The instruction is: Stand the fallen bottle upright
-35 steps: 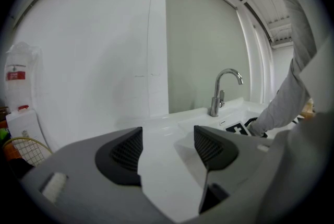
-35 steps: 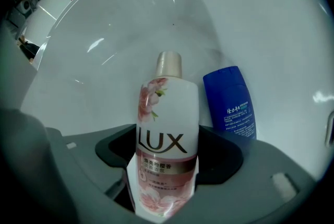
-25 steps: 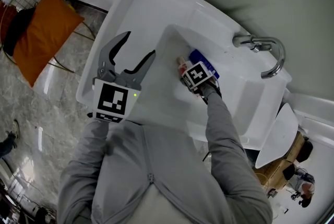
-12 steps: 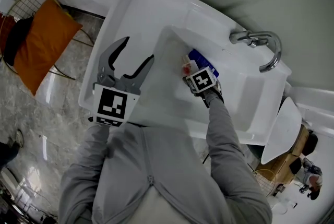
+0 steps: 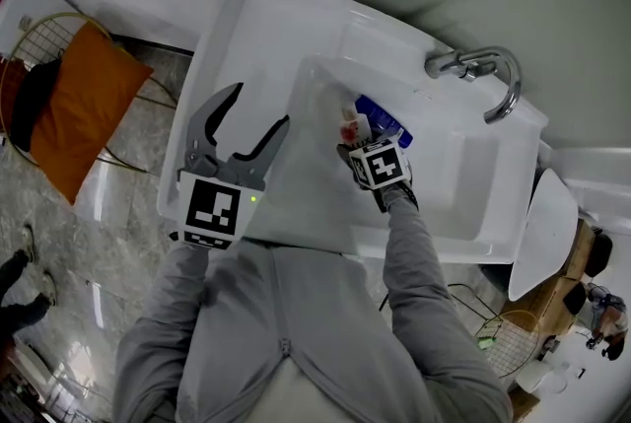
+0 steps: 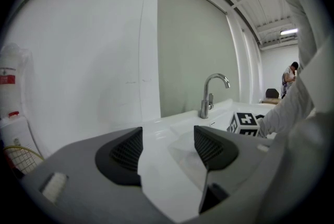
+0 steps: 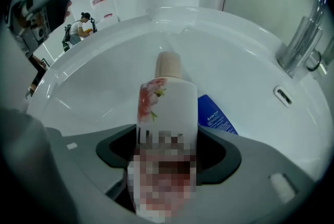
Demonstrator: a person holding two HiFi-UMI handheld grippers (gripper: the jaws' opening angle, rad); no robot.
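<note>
A white bottle (image 7: 167, 103) with a flower print and a beige cap sits between the jaws of my right gripper (image 7: 167, 152), which is shut on its body. The cap points away from the gripper, towards the far wall of the sink basin (image 7: 104, 82). In the head view the right gripper (image 5: 361, 143) hangs inside the basin (image 5: 315, 204), with the bottle's end (image 5: 348, 127) showing beside its marker cube. A blue bottle (image 7: 215, 116) lies flat on the basin floor just behind. My left gripper (image 5: 258, 105) stands open and empty over the sink's left rim.
A chrome faucet (image 5: 485, 76) rises at the basin's far right edge. An orange cushion (image 5: 84, 96) rests on a wire chair on the marble floor to the left. A white rounded fixture (image 5: 542, 234) stands to the right of the sink.
My right gripper has risen a little and turned with the white bottle in it. The left gripper has stayed over the rim.
</note>
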